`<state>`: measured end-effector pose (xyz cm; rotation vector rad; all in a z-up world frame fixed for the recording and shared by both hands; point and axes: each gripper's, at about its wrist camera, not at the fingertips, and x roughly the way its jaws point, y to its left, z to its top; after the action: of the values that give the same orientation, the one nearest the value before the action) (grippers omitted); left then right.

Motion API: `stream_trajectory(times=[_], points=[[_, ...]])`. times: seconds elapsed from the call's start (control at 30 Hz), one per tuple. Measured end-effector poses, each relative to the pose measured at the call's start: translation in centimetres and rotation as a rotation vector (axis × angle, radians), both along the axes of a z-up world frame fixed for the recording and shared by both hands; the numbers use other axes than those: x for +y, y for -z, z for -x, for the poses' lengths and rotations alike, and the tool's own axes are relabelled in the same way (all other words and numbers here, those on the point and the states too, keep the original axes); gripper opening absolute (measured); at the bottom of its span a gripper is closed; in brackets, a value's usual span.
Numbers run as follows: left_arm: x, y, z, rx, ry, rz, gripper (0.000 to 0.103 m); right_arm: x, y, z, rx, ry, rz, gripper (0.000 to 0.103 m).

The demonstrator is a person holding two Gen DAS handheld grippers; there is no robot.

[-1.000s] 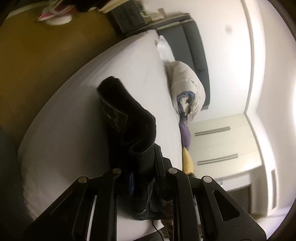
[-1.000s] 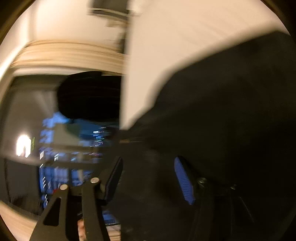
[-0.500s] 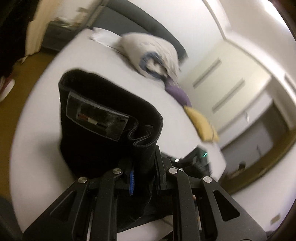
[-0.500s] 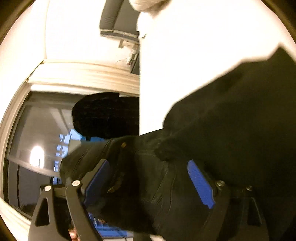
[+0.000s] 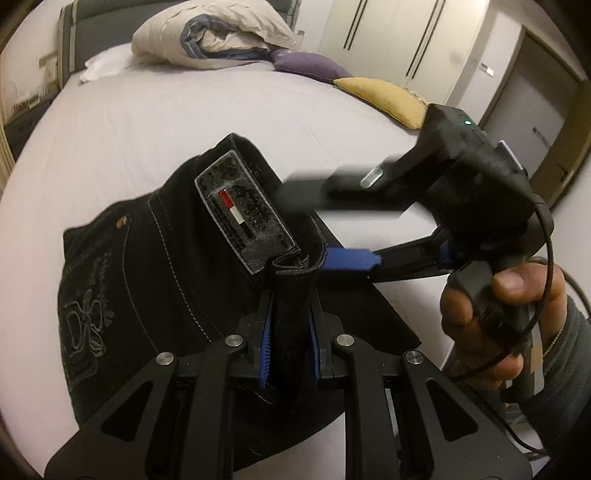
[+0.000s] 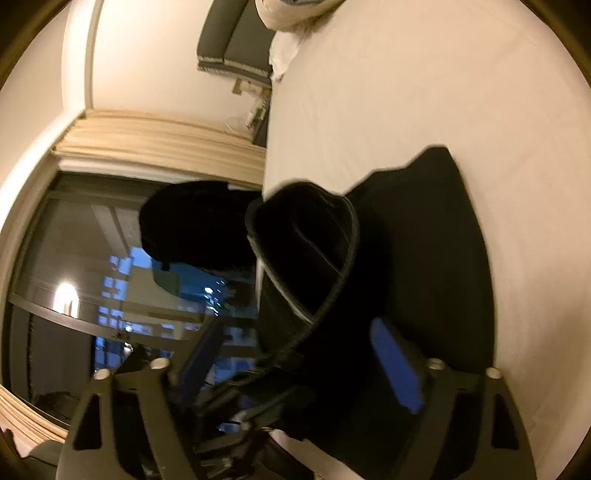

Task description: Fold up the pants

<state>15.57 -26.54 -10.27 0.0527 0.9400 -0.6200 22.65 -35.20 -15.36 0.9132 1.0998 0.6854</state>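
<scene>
Black pants [image 5: 155, 288] with a grey waistband label lie bunched on the white bed [image 5: 155, 122]. My left gripper [image 5: 291, 332] is shut on a fold of the pants' waistband and holds it up. My right gripper [image 5: 332, 229] shows in the left wrist view, held by a hand; its blue-padded fingers [image 5: 349, 259] are spread wide beside the waistband. In the right wrist view the right gripper [image 6: 299, 365] is open around the waistband loop of the pants [image 6: 417, 240], not closed on it.
A folded duvet [image 5: 214, 33], a purple cushion [image 5: 310, 66] and a yellow cushion [image 5: 384, 99] lie at the bed's far side. Wardrobe doors [image 5: 391, 37] stand behind. A dark window [image 6: 110, 280] and curtains are beside the bed's edge.
The left gripper swung round with the waistband, bringing the right gripper into its view. The right gripper stayed open and moved along the pants to the waistband loop.
</scene>
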Motion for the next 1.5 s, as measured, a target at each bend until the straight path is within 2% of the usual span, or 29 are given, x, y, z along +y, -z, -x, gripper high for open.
stream_trajectory(times=[0.07,0.1,0.13,0.17,0.2,0.23,0.33,0.47,0.67,0.8,0.9,0.93,0.97,1.0,1.07,1.1,1.13,1.17,1.23,1.3,1.4,1.43,1.47,1.5], points=[[-1.0,0.0,0.2,-0.025,0.011,-0.037,0.015,1.0,0.1,-0.2,0.002,-0.036,0.055,0.066],[-1.3,0.3,0.1,-0.036,0.018,-0.054,0.015,1.4,0.1,-0.4,-0.001,-0.055,0.073,0.051],[-1.9,0.6,0.1,-0.047,0.028,-0.079,0.015,1.6,0.0,-0.5,-0.004,-0.059,0.1,0.042],[-2.2,0.9,-0.2,-0.062,0.034,-0.101,0.015,1.4,-0.3,-0.7,-0.005,-0.061,0.125,0.037],[-2.8,0.9,0.1,-0.078,0.045,-0.123,0.015,1.5,-0.4,-0.8,-0.008,-0.061,0.153,0.028],[-3.1,1.3,0.0,-0.089,0.052,-0.14,0.015,1.4,-0.5,-0.9,-0.009,-0.058,0.167,0.023],[-4.3,1.4,0.7,-0.114,0.076,-0.17,0.015,0.4,-1.1,-0.7,-0.026,-0.051,0.195,0.02],[-6.1,1.8,1.1,-0.128,0.11,-0.183,0.015,-1.1,-1.3,-0.4,-0.032,-0.022,0.182,0.018],[-9.2,2.6,1.1,-0.148,0.184,-0.225,0.015,-5.0,1.4,1.4,0.009,0.064,0.071,0.018],[-11.1,4.4,1.1,-0.156,0.214,-0.272,0.015,-5.9,3.7,1.5,0.061,0.067,0.002,0.019],[-11.6,6.0,1.9,-0.154,0.235,-0.31,0.02,-6.0,4.6,1.4,0.085,0.057,0.0,0.02],[-11.5,6.0,1.9,-0.153,0.239,-0.299,0.025,-5.9,4.0,1.5,0.068,0.058,0.029,0.026],[-11.4,5.7,2.1,-0.142,0.247,-0.278,0.03,-5.9,3.7,1.6,0.059,0.063,0.047,0.028],[-10.8,5.3,2.5,-0.122,0.254,-0.25,0.035,-6.4,3.1,1.7,0.051,0.084,0.067,0.035],[-9.3,3.6,3.8,-0.121,0.252,-0.183,0.069,-7.4,2.0,2.3,0.038,0.139,0.12,0.044],[-8.4,2.4,4.3,-0.138,0.246,-0.159,0.075,-8.0,1.0,2.7,0.026,0.177,0.193,0.051],[-7.1,1.2,4.8,-0.166,0.233,-0.13,0.083,-8.4,0.3,3.0,0.009,0.194,0.236,0.052],[-5.5,0.1,5.2,-0.196,0.208,-0.104,0.087,-8.7,-0.3,3.2,-0.01,0.193,0.236,0.052],[-2.7,-0.8,5.1,-0.216,0.136,-0.082,0.088,-8.3,-2.0,3.5,-0.083,0.152,0.205,0.052],[0.8,-0.7,4.0,-0.195,0.028,-0.054,0.088,-6.6,-3.3,3.4,-0.14,0.073,0.221,0.052],[5.4,1.4,0.3,-0.093,-0.147,-0.034,0.088,-4.3,-2.8,2.1,-0.109,0.005,0.31,0.052],[6.5,1.8,0.3,-0.082,-0.175,-0.019,0.088,-4.8,-1.9,2.2,-0.092,0.0,0.329,0.051],[7.0,2.0,-1.7,-0.073,-0.206,-0.008,0.088,-4.4,-1.0,1.8,-0.053,-0.008,0.351,0.051],[7.6,2.3,-2.1,-0.067,-0.228,-0.012,0.088,-4.2,-0.4,1.7,-0.027,-0.017,0.357,0.048]])
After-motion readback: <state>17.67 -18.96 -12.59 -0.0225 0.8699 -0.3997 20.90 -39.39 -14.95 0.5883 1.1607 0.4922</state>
